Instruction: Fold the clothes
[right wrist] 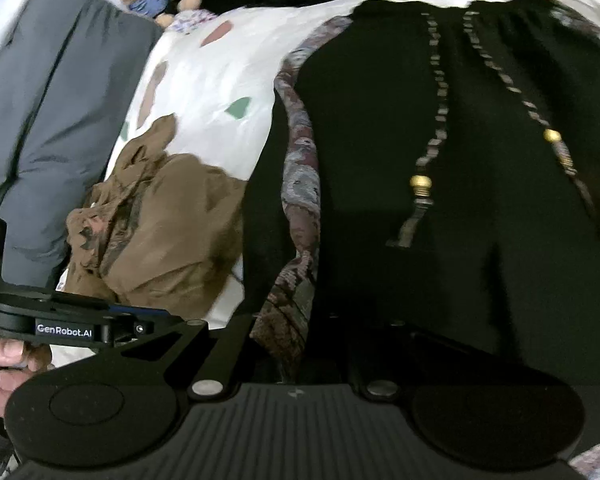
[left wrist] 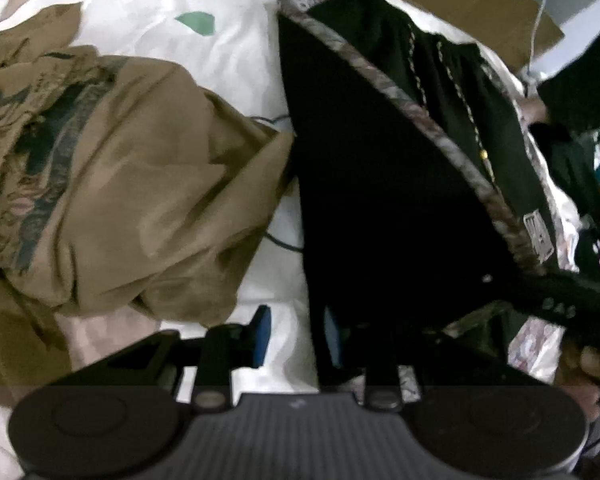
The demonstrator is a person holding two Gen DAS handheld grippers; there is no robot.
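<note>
Lying flat on the white bedsheet (right wrist: 220, 80) is the black garment (right wrist: 440, 220), with patterned trim; a crumpled brown garment (right wrist: 160, 232) is set beside it. The left gripper (left wrist: 296, 336) is parted over the black edge; the right gripper (right wrist: 296, 344) is clenched on the trim.
</note>
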